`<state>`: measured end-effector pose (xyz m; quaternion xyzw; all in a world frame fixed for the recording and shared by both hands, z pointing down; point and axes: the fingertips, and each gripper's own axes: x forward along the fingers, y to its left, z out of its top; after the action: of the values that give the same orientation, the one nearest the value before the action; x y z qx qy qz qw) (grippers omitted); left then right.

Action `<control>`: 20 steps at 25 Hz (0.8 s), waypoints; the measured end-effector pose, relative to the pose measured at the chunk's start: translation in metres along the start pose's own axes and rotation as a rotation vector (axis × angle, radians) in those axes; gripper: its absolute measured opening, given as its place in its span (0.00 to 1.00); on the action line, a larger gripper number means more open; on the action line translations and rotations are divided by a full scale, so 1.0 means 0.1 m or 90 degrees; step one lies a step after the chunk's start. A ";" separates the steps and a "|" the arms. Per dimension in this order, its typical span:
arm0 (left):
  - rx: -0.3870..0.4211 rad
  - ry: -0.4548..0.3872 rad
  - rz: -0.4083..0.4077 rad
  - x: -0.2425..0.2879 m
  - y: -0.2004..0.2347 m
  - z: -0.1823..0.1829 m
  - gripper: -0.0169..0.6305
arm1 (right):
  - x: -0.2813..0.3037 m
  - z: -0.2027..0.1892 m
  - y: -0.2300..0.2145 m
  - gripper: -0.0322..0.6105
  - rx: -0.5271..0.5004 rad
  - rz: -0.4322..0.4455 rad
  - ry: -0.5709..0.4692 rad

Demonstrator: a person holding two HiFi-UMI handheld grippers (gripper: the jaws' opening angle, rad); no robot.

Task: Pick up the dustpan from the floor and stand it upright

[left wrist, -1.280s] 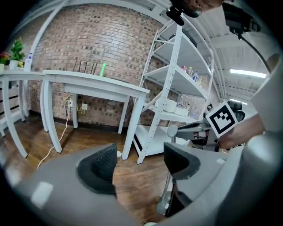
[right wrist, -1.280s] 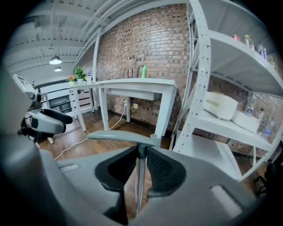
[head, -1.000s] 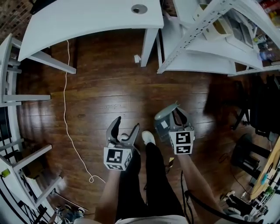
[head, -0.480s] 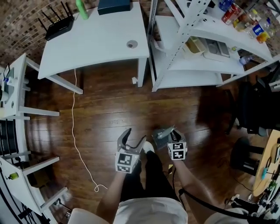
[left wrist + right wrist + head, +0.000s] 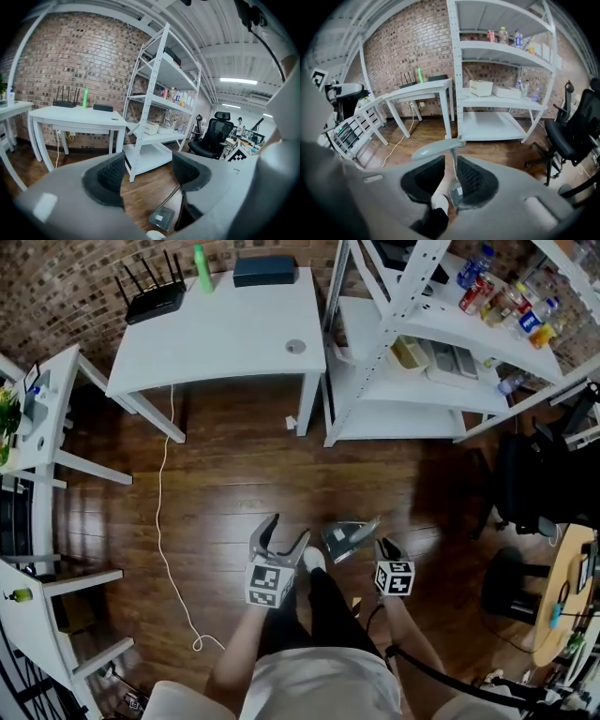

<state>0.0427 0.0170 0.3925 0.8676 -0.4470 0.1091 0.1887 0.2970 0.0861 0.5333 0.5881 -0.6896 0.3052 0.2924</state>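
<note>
The grey dustpan (image 5: 345, 536) hangs off the dark wood floor, just ahead of the person's white shoe (image 5: 316, 559). My right gripper (image 5: 382, 547) is shut on its thin handle. In the right gripper view the handle (image 5: 453, 165) runs down between the pads, with the grip end (image 5: 436, 148) above the right gripper (image 5: 450, 176) and the pan (image 5: 456, 193) below. My left gripper (image 5: 286, 532) stands open to the left of the pan with nothing between its fingers. In the left gripper view, the dustpan (image 5: 162, 218) shows low beneath the left gripper (image 5: 149, 171).
A white desk (image 5: 216, 334) with a router and a green bottle stands at the back. A white shelving rack (image 5: 422, 362) stands to its right. A white cable (image 5: 159, 512) trails across the floor at left. A black office chair (image 5: 525, 484) is at right.
The person has straightened up, so the floor looks farther off. My right gripper has lifted the dustpan and swung to the right. The left gripper has risen, still empty.
</note>
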 end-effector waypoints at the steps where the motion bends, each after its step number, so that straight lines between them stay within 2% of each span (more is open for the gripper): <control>1: 0.005 -0.004 0.007 -0.08 0.02 0.02 0.54 | -0.13 0.01 0.01 0.15 0.008 0.000 -0.015; 4: 0.012 -0.026 0.038 -0.35 -0.04 0.12 0.54 | -0.57 0.09 0.09 0.17 0.016 0.023 -0.070; 6: -0.002 -0.057 0.070 -0.54 -0.17 0.27 0.54 | -0.83 0.11 0.20 0.18 -0.009 0.069 -0.095; 9: -0.022 -0.114 0.130 -0.93 -0.42 0.46 0.54 | -1.14 0.16 0.42 0.31 -0.100 0.141 -0.136; 11: -0.012 -0.145 0.166 -1.25 -0.64 0.46 0.54 | -1.36 0.26 0.52 0.42 -0.135 0.168 -0.196; 14: 0.007 -0.182 0.198 -1.68 -1.21 0.40 0.55 | -1.90 0.38 0.48 0.53 -0.138 0.205 -0.291; 17: -0.014 -0.206 0.219 -2.13 -1.96 0.17 0.55 | -2.64 0.19 0.32 0.68 -0.152 0.242 -0.337; 20: -0.029 -0.203 0.226 -2.48 -2.51 -0.07 0.55 | -3.32 0.05 0.32 0.70 -0.165 0.271 -0.380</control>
<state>0.1045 0.3341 0.2522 0.7770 -0.6192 -0.0079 0.1130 0.3106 0.2961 0.2747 0.4534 -0.8836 0.0848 0.0806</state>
